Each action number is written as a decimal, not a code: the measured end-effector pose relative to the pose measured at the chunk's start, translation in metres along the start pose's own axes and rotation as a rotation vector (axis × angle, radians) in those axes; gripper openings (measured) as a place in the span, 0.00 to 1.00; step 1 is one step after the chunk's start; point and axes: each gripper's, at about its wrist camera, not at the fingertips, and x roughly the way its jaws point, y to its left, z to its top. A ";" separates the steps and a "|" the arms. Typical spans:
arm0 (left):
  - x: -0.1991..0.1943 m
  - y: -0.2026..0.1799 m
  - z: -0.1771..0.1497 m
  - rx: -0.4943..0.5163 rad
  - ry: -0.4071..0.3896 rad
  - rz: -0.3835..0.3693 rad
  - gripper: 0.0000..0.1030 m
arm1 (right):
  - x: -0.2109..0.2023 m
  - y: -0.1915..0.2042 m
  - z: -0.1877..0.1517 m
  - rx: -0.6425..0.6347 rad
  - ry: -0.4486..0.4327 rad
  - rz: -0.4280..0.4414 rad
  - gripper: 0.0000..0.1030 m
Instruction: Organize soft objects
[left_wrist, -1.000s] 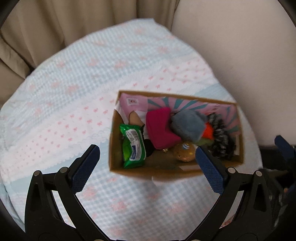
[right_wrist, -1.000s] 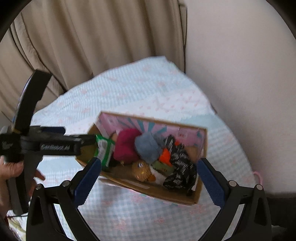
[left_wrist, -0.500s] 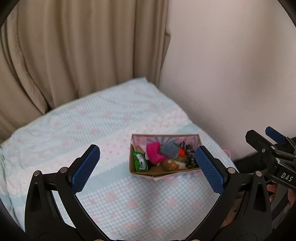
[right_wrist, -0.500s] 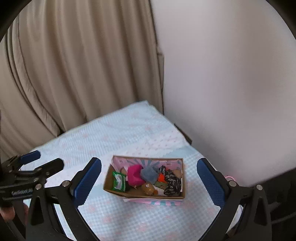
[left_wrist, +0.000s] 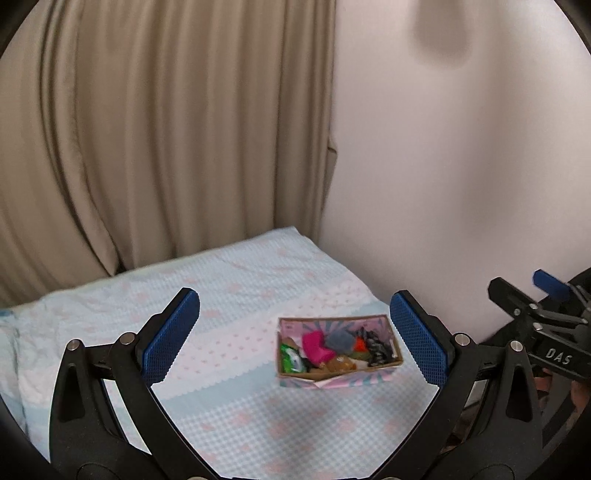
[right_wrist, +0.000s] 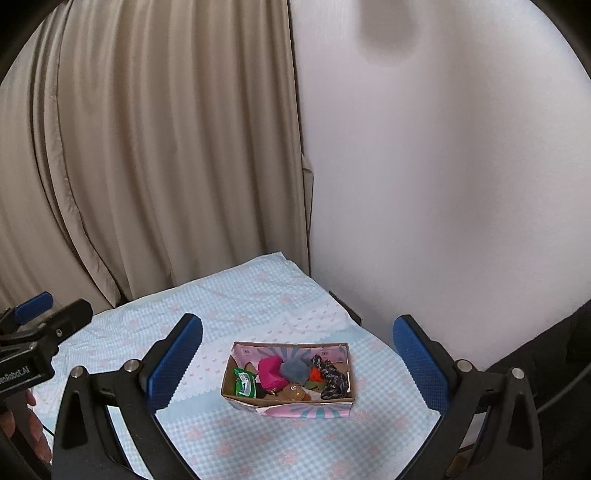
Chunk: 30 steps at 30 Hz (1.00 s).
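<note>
Cardboard box with pink-and-teal printed sides (left_wrist: 338, 360) is seen resting on the pale blue checked bedspread with pink flowers (left_wrist: 236, 295), beyond and between the spread fingers of the left gripper (left_wrist: 291, 332), nearer the right finger. It is filled with soft items: a green packet (right_wrist: 245, 384), a magenta pouch (right_wrist: 271, 371), a grey plush (right_wrist: 294, 370) and a black patterned cloth (right_wrist: 334, 382). The right gripper (right_wrist: 297, 360) is likewise held wide apart, empty, with the box lying ahead between its fingers.

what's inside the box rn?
In the box: green packet, pink pouch, grey plush, something orange, black printed cloth, brown toy. They are piled, so anything beneath them is covered.
</note>
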 end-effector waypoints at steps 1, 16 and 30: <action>-0.004 0.000 -0.002 0.007 -0.007 0.009 1.00 | -0.004 0.001 -0.002 0.001 -0.007 0.000 1.00; -0.038 -0.011 -0.015 0.051 -0.069 0.033 1.00 | -0.029 0.006 -0.008 -0.021 -0.074 -0.007 1.00; -0.041 -0.018 -0.015 0.065 -0.089 0.030 1.00 | -0.030 0.002 -0.004 -0.006 -0.088 -0.015 1.00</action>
